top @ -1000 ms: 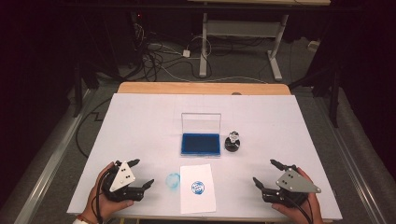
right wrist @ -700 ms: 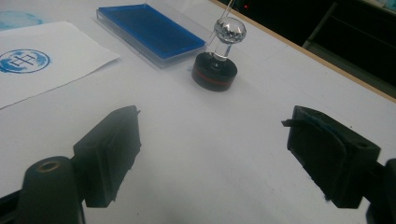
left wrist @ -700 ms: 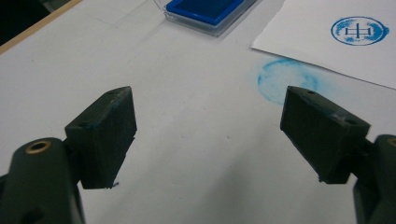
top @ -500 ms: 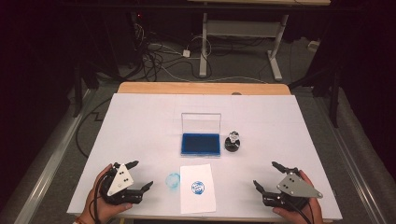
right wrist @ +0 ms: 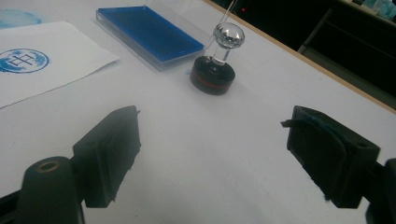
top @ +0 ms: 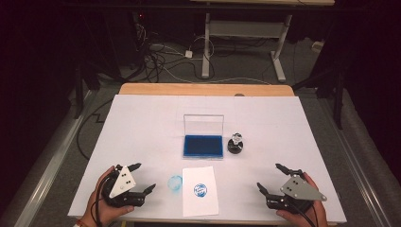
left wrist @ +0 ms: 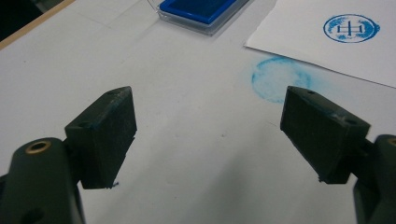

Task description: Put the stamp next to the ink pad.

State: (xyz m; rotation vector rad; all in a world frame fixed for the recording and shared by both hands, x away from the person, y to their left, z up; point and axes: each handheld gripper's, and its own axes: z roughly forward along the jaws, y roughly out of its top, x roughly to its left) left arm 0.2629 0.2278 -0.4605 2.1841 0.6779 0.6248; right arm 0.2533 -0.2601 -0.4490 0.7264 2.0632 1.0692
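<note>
A blue ink pad [top: 203, 145] [right wrist: 149, 33] [left wrist: 198, 10] in a clear case with its lid raised lies at the table's middle. Right of it stands a round black stamp [top: 235, 144] [right wrist: 214, 70] with a crystal knob. A white sheet [top: 200, 190] [left wrist: 336, 42] [right wrist: 32, 60] bearing a round blue print lies near the front edge. My left gripper [top: 143, 178] [left wrist: 208, 135] rests open at front left, nothing between its jaws. At front right my right gripper [top: 270, 178] [right wrist: 212, 158] is open too, pointing toward the stamp.
A round blue ink smudge [top: 175, 182] [left wrist: 280, 79] marks the white table [top: 142, 123] just left of the sheet. A wooden edge [top: 203, 89] runs along the table's far side. Cables and desk legs lie on the floor beyond.
Both hands have drawn back slightly toward the front edge; the grippers stay open and the objects have not moved.
</note>
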